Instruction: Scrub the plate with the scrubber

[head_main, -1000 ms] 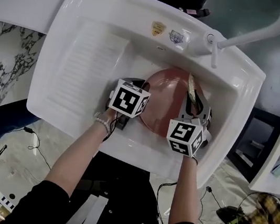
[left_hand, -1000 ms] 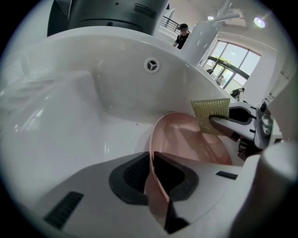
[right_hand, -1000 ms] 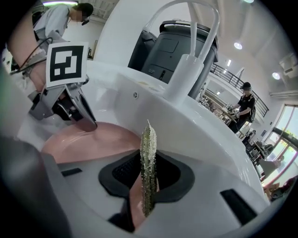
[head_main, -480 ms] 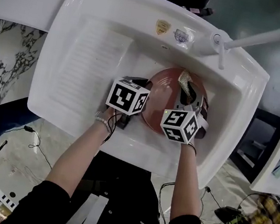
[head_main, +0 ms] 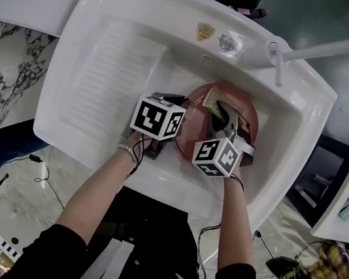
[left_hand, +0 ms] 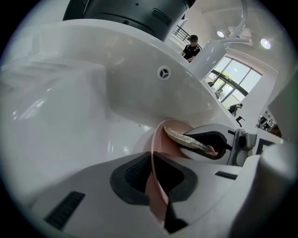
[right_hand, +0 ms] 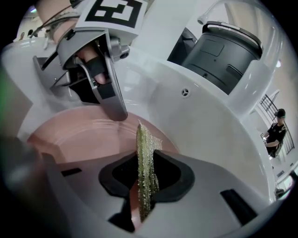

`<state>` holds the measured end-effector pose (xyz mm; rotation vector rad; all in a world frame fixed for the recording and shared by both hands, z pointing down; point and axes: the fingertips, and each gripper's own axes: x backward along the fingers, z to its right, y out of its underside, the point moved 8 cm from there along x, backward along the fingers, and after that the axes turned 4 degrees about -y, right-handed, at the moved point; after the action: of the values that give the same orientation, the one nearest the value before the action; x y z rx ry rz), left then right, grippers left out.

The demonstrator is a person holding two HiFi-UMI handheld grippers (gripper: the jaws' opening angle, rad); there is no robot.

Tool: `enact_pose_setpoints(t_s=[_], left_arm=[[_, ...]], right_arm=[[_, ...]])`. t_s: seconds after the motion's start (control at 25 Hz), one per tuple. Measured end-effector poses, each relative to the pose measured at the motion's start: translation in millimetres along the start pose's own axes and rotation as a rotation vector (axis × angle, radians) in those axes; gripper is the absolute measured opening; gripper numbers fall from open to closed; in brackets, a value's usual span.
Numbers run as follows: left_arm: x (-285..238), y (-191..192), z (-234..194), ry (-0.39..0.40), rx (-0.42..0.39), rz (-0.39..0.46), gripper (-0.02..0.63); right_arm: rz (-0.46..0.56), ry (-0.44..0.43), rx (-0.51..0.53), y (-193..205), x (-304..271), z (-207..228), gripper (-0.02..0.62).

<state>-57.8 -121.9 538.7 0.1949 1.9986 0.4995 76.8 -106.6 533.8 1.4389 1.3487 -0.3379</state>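
Two grips held: the left gripper (left_hand: 156, 183), jaws closing, pinched the rim of the plate (head_main: 244, 111) in the sink (head_main: 106, 71), while the right gripper (right_hand: 144, 186), clamped on the scrubber (head_main: 213, 100), had swept from the plate's right edge toward its middle, so scrubbing looked under way.

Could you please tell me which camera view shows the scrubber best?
The right gripper view: the scrubber fills the centre, pinched edge-on between the jaws, its fibres clear. The head view shows it small, against the plate. The left gripper view shows only its thin side, past the plate's rim.
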Motion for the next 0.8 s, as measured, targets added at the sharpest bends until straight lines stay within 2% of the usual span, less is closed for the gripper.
enact_pose_setpoints(t_s=[0.4,0.56,0.8], left_arm=[[1.2,0.4,-3.5,-0.004,0.041,0.007,0.014],[1.8,1.1,-3.0,-0.001,0.048,0.012,0.014],[1.2,0.8,-3.3,-0.001,0.053,0.013,0.014]], right_arm=[[0.13,-0.168,0.289,-9.7,6.7,-29.2,0.081],[0.159,-0.226,0.325,-11.2,13.3,-39.5,0.081],[0.188,-0.305,0.326,-10.6,20.3,-44.7,0.081]])
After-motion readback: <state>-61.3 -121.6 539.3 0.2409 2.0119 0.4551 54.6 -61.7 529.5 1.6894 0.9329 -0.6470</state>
